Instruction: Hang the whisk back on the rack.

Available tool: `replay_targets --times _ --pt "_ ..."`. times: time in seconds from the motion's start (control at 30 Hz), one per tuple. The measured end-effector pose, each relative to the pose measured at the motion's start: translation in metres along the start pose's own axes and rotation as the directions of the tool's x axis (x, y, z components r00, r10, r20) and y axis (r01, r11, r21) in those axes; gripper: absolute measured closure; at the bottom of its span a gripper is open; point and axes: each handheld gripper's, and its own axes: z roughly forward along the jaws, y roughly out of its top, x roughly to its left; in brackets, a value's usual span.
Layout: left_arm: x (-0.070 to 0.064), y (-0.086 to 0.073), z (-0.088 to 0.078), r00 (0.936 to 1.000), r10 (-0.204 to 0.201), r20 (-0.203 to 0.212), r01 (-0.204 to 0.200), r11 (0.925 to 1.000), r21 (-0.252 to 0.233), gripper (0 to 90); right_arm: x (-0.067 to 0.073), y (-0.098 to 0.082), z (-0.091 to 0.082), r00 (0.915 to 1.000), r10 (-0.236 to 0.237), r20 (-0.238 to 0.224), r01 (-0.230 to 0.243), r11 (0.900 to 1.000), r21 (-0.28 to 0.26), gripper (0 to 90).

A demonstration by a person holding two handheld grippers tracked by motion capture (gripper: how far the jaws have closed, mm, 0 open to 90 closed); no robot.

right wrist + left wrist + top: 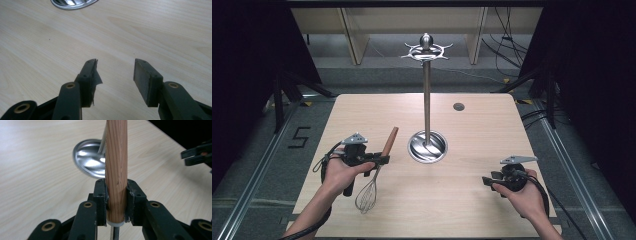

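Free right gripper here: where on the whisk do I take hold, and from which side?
Probably take the upper wooden handle, above the left gripper, which is clamped near the handle's lower end. Bring the right gripper, open over the table, in from the stand side; the handle's straight, round shape suits flat pads.

A: Left gripper (382,160)?
B: Held in the left hand (338,172), forearm coming in from below. Jaws clamped on a wooden handle that stands between the pads.
A: Right gripper (486,181)?
B: In the right hand (524,192), pointing toward the left one. Jaws apart, nothing between them; pads (143,81) bare.
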Motion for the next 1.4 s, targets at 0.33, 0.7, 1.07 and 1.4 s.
replay_targets --times 0.33,0.7,1.07,1.4 --pt "-0.012 0.011 0.003 0.9906 0.069 0.118 -0.055 0.992 -0.114 71.8 -0.003 0.001 -0.002 0.9992 -0.036 0.015 0.036 0.999 0.001 54.2" --pt "-0.025 0.025 0.007 0.9782 0.104 0.179 -0.067 0.9769 -0.203 71.8 -0.005 0.002 -0.004 0.9988 -0.047 -0.013 0.047 0.999 -0.018 54.2" --pt "-0.04 0.048 0.01 0.9662 0.14 0.217 -0.083 0.9634 -0.255 71.8 -0.002 0.002 -0.005 0.9994 -0.032 0.016 0.032 0.999 0.006 53.8" --pt "-0.048 0.065 0.011 0.9561 0.158 0.247 -0.077 0.9484 -0.308 71.7 -0.001 0.002 -0.005 0.9997 -0.013 0.019 0.013 1.0 0.003 53.6"
